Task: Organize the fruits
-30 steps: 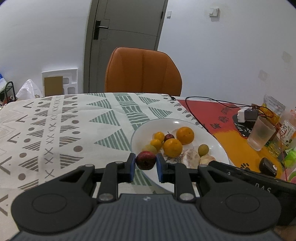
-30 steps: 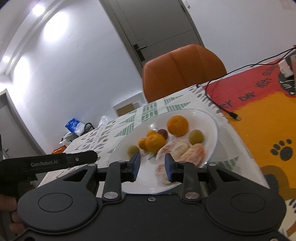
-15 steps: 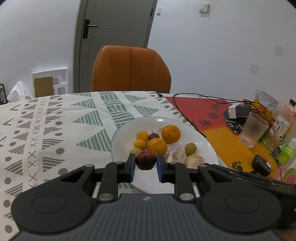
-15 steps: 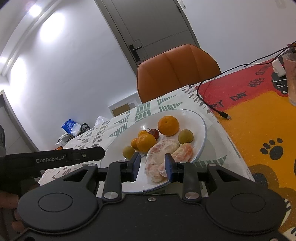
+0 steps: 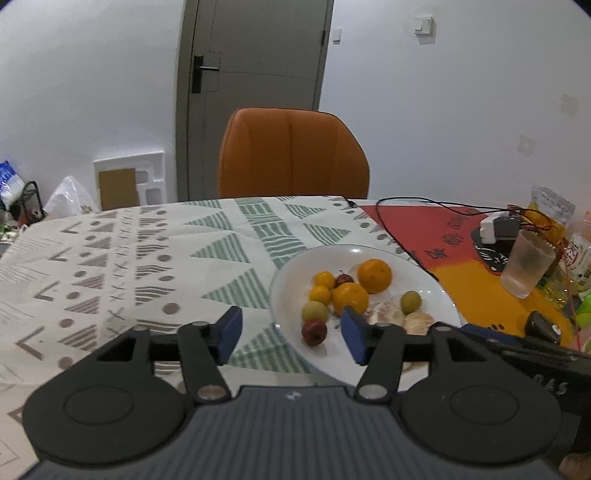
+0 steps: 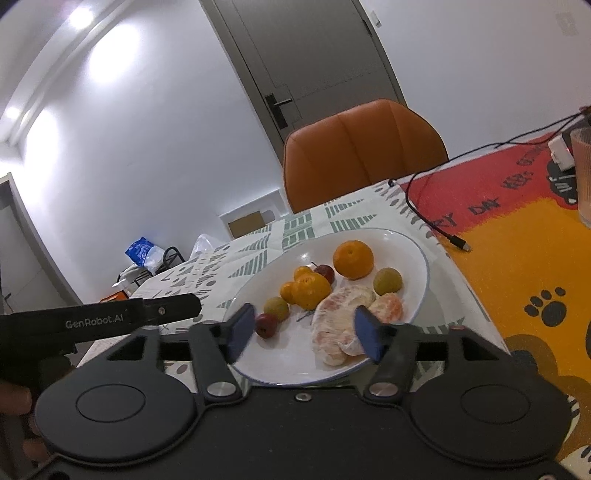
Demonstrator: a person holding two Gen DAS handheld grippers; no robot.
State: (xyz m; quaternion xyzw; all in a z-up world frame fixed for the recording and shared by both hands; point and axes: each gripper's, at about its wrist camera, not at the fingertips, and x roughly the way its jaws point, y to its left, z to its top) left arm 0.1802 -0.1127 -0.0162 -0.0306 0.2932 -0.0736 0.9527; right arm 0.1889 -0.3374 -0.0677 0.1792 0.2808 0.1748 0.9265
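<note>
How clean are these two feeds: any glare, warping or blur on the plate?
Left wrist view: even light, a small glint on the plate rim, fisheye bowing the door frame, fruit sharp. Right wrist view: ceiling lights blow out on the wall, horizon tilted, peeled citrus clear, dark corners.

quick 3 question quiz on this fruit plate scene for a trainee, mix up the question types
1. True or false: the left gripper is shut on the small red fruit.
2. Multiple choice: the peeled citrus pieces lie A) on the tablecloth, B) on the white plate, C) in the glass.
3. Fill in: behind the table stands an orange ____.

Key: 1 false, its jaws are wide open and the fruit lies on the plate; 2 B; 3 chair.
</note>
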